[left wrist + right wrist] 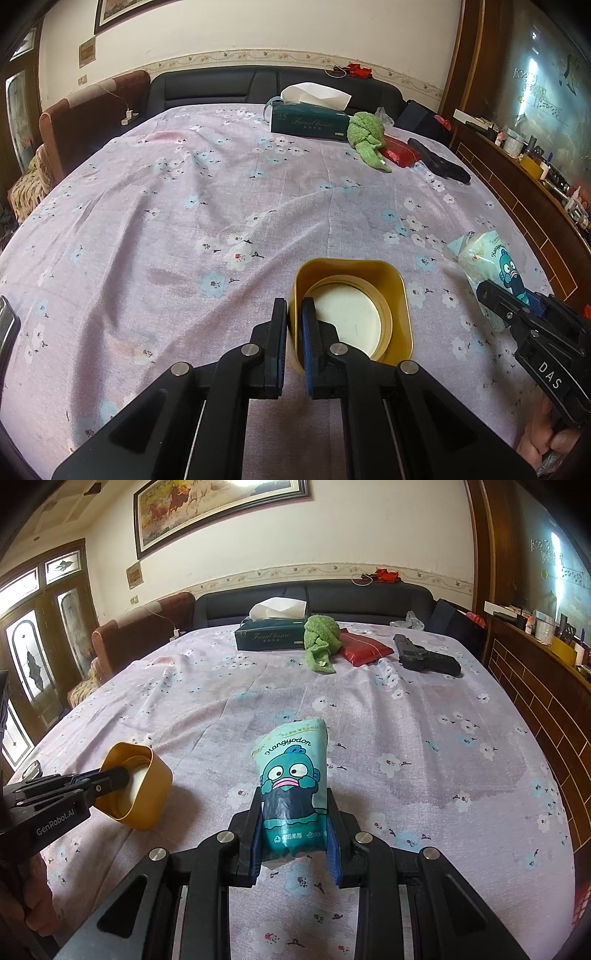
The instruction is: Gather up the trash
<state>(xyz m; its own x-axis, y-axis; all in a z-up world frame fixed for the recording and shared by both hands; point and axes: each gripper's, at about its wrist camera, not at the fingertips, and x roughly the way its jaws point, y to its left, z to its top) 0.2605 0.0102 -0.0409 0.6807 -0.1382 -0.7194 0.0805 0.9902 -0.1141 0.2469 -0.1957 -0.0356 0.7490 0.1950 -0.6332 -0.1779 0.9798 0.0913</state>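
A gold tin (369, 280) with a pale round bottom is held over the flowered bedsheet (184, 206). My left gripper (294, 314) is shut on the tin's near wall, one finger inside and one outside. The right wrist view shows the same tin (147, 775) at the left, tilted with its mouth toward the left gripper (123, 775). A teal tissue pack (293, 786) with a cartoon fish stands up between the pads of my right gripper (293, 823), which is shut on its lower part. In the left wrist view that pack (487, 262) and the right gripper (517, 306) sit at the right edge.
At the far end of the bed lie a green tissue box (271, 637), a green cloth (319, 642), a red packet (364, 650) and a black pistol-shaped object (424, 657). A wooden shelf (535, 657) with small items runs along the right. A brown armchair (144, 627) stands at the left.
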